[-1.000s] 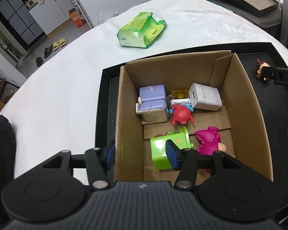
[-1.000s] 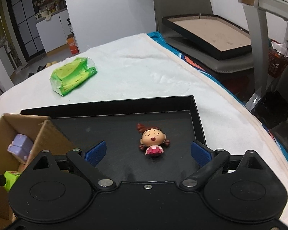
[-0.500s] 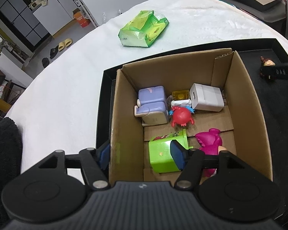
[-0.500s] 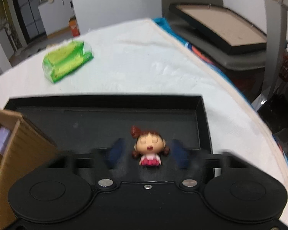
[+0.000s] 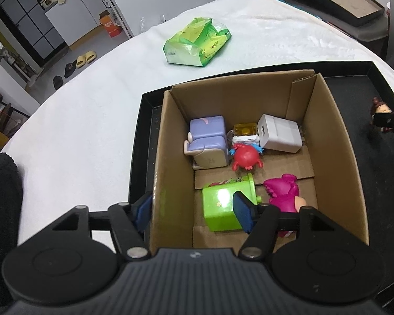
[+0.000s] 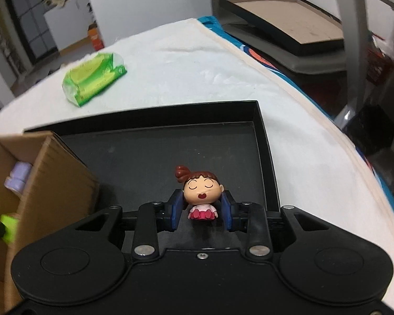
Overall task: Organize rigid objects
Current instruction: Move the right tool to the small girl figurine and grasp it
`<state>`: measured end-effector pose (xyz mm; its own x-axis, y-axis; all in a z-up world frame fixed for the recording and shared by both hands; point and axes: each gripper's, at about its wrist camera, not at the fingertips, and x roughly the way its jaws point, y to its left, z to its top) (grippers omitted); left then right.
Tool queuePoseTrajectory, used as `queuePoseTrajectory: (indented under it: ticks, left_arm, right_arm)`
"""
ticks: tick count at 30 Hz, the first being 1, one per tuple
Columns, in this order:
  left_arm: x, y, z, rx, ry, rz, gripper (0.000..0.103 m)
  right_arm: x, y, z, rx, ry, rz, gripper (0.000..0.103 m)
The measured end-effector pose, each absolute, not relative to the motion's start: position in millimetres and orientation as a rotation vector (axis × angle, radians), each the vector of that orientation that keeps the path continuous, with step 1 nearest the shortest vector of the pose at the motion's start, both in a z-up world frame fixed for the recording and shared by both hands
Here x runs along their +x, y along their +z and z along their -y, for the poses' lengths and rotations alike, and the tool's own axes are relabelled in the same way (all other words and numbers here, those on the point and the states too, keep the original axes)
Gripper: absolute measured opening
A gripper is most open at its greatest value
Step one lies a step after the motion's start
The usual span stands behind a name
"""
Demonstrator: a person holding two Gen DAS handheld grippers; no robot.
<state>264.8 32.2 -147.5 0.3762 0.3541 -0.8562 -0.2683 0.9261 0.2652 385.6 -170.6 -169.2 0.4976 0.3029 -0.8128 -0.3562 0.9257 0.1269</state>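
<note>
Between the right hand-held gripper point(image 6: 201, 211) pads, girl figurine point(image 6: 202, 195).

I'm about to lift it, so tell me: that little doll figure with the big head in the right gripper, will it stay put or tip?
The doll figure looks like hard moulded plastic, so probably stiff and light. Its head dwarfs its body, so it may pivot between the right gripper's pads, which press its head.

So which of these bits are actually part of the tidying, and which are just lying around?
Part of the job:
- girl figurine, clamped in the right gripper
- cardboard box with toys already inside
- green toy bin in the box
- left gripper, straddling the box's wall
- black tray

Lying about:
- green packet on the white cloth
- slippers on the floor
</note>
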Motion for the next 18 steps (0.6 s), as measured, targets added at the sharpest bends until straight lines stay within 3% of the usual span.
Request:
queuePoseTrajectory:
  ticks: [18]
  left_arm:
    - [223.6,-139.7,-60.8,-0.024,0.355,-1.036,0.063]
  right_arm:
    - [329.8,-109.1,134.9,-0.106,0.452,-0.888,0.031]
